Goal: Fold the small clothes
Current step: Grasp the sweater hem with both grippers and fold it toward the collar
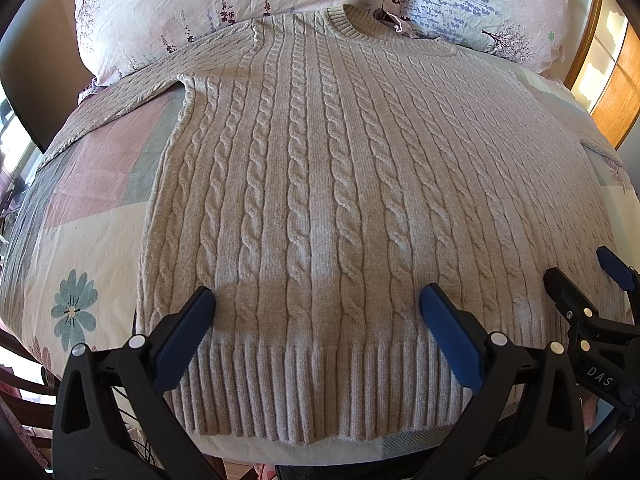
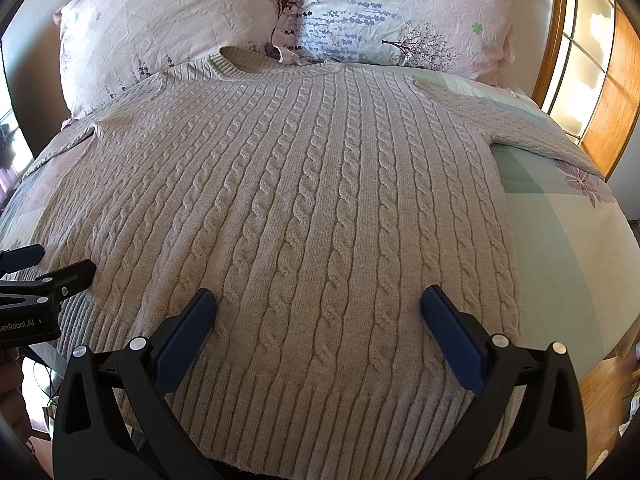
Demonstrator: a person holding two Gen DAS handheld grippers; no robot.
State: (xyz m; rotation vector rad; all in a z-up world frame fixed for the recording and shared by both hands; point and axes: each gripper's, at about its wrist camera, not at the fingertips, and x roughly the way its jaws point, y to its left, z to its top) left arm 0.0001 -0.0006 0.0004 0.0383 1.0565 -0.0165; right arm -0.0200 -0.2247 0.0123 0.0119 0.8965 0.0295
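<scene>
A beige cable-knit sweater (image 1: pixel 320 168) lies flat on the bed, collar towards the pillows, ribbed hem nearest me. Its sleeves spread out to both sides. It also shows in the right wrist view (image 2: pixel 304 200). My left gripper (image 1: pixel 318 300) is open, its blue-padded fingers wide apart just above the hem on the sweater's left half. My right gripper (image 2: pixel 318 304) is open the same way above the hem on the right half. The right gripper also shows at the right edge of the left wrist view (image 1: pixel 588 280). The left gripper shows at the left edge of the right wrist view (image 2: pixel 52 264).
Two floral pillows (image 1: pixel 224 4) (image 2: pixel 400 16) lie at the head of the bed behind the collar. The patchwork bedsheet (image 1: pixel 88 216) (image 2: pixel 560 240) shows on both sides of the sweater. A wooden-framed window or door (image 2: pixel 592 72) stands at the far right.
</scene>
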